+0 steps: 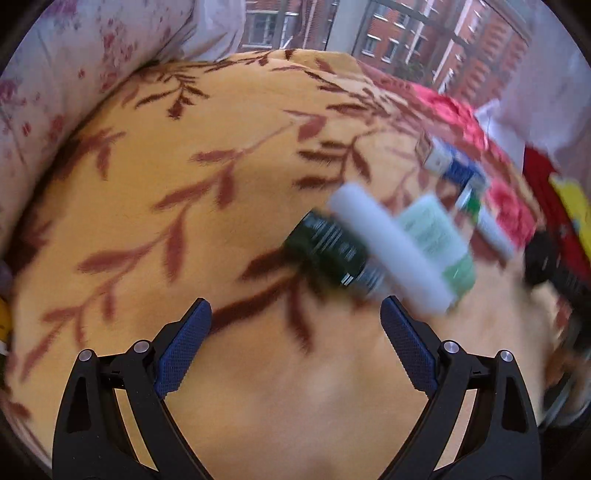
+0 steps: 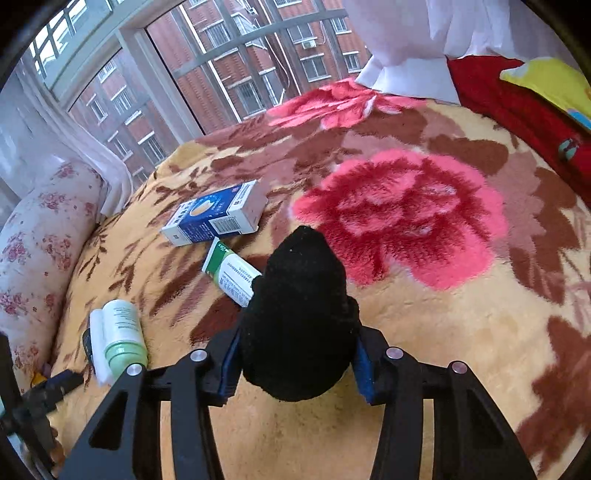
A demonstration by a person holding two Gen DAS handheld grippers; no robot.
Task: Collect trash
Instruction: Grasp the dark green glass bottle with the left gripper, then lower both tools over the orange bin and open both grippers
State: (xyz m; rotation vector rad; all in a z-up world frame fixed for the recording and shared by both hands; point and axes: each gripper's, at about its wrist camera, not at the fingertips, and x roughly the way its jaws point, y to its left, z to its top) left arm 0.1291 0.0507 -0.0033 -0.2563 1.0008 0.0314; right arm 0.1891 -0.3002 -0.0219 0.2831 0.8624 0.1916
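A black fabric item, apparently a sock (image 2: 301,314), is clamped between the blue pads of the right gripper (image 2: 299,363); its rounded toe end points away from the camera, and it hides one end of a green-and-white carton (image 2: 231,273) lying on the blanket (image 2: 424,332). Just beyond that carton, toward the window-side edge of the bed, lies a blue-and-white medicine box (image 2: 216,216) on its broad face. Nearer the left edge of the blanket, beside the floral bolster (image 2: 40,236), three items lie touching one another: a pale green bottle (image 2: 123,338), a white tube (image 2: 99,345) against it, and a dark container, only partly seen behind them in this view.

In the left wrist view the same cluster appears blurred: the dark green bottle (image 1: 330,254), the white tube (image 1: 391,247) lying across it, and the pale green bottle (image 1: 437,242) behind. The left gripper (image 1: 295,325) hovers just short of them, jaws spread wide with nothing between the blue pads (image 1: 184,347).

The blanket is plush, orange-yellow with brown leaf sprays and large pink-red roses. A red cloth (image 2: 517,110) and a yellow cushion (image 2: 550,81) lie at its far right corner, a white curtain (image 2: 424,33) hangs beyond, and a barred window (image 2: 236,66) faces red-brick buildings.
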